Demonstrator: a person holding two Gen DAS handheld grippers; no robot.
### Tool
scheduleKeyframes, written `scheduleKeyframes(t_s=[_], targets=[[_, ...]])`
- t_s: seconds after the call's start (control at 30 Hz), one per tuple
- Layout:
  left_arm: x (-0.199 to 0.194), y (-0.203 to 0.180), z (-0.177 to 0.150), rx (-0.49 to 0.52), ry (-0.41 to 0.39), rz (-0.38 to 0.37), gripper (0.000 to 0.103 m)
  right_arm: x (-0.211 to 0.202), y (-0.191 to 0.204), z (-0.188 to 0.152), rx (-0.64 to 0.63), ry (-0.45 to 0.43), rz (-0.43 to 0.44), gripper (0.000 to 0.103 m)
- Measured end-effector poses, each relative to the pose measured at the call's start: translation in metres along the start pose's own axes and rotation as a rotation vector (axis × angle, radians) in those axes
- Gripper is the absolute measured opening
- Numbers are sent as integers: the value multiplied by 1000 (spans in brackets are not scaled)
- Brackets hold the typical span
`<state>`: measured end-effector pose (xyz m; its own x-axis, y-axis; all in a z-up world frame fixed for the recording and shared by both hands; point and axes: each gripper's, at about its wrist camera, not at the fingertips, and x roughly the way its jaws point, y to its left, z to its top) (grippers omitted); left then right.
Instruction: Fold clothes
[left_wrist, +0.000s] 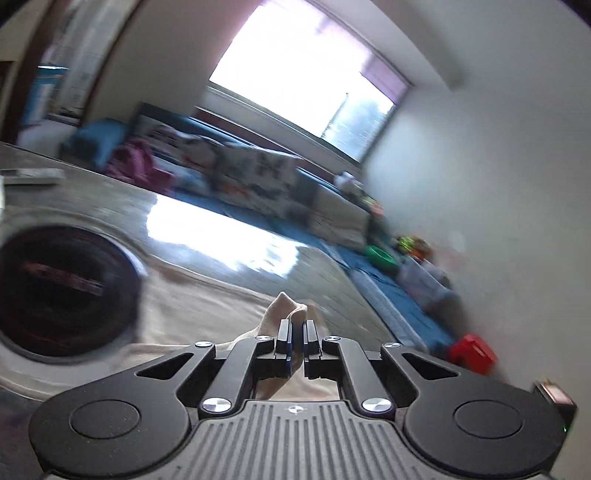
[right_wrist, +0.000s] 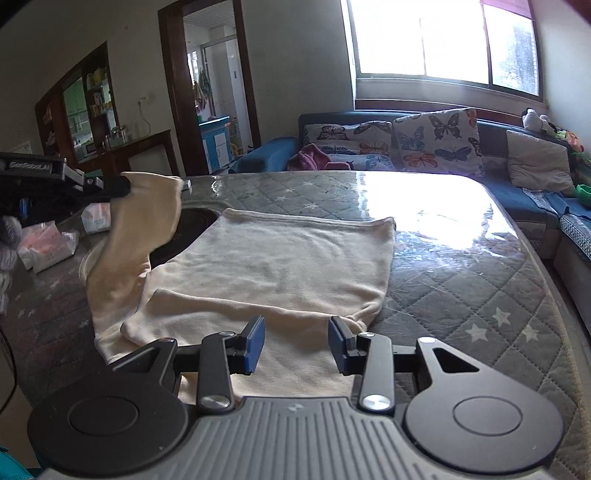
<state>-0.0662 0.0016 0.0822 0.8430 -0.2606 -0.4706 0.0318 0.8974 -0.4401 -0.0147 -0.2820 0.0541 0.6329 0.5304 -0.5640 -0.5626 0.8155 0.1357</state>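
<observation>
Right gripper (right_wrist: 297, 341): blue-padded jaws spread apart, hovering low over the near edge of the cream cotton garment (right_wrist: 280, 269).
Garment: lies mostly flat on the grey quilted star-patterned bench (right_wrist: 480, 295), one sleeve lifted on the left.
Left gripper (left_wrist: 297, 341): jaws pressed together, pinching the raised sleeve's end.
Beyond: blue sofa (right_wrist: 517, 184) carrying butterfly-print cushions (right_wrist: 436, 142) beneath a bright window (right_wrist: 443, 40).

soft matt cream cloth garment (right_wrist: 280, 266) on a glossy, plastic-covered quilted table (right_wrist: 461, 266); matt black jaws.
</observation>
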Motion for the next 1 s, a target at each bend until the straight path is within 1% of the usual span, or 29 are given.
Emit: scheduleKeyframes(t_s=[0.17,0.2,0.23,0.3,0.33,0.37,0.4,0.47,0.5,0.53,0.57,0.73,0.77,0.8,0.87,0.9,1.0], targets=[[24,-50,-18,79,103,-164,8,-2,-11,0,52,0,1,38],[28,-56,-22,96,124,-185,9,-2,-12,0,58,1,3,38],[29,-56,-27,110,142,-183,10,-2,-13,0,65,4,10,38],[26,-52,-30,136,147,-163,10,1,-12,1,69,13,21,38],[21,-49,-30,158,134,-144,16,3,-11,1,69,20,29,38],[16,-45,-29,182,119,-122,26,5,-10,1,69,28,39,38],[9,-41,-29,207,98,-93,31,8,-9,1,70,37,49,38],[2,-26,-23,252,69,-37,37,16,-5,0,69,58,62,38],[-2,-18,-22,265,64,-12,39,19,-3,0,64,67,61,37],[-6,-11,-22,274,59,12,44,23,-2,-1,62,78,62,37],[-9,-4,-22,281,56,35,46,26,-1,-2,63,89,60,37],[-27,27,-33,294,80,101,47,40,2,-7,56,135,41,33],[-29,31,-37,298,88,107,47,41,3,-8,53,140,41,29],[-31,34,-40,302,96,112,47,42,4,-8,49,144,41,21],[-33,39,-47,315,113,113,48,43,7,-8,38,149,36,16],[-33,39,-50,324,116,114,48,43,8,-7,31,146,28,10],[-33,40,-58,355,123,112,48,38,13,0,-7,122,11,5]])
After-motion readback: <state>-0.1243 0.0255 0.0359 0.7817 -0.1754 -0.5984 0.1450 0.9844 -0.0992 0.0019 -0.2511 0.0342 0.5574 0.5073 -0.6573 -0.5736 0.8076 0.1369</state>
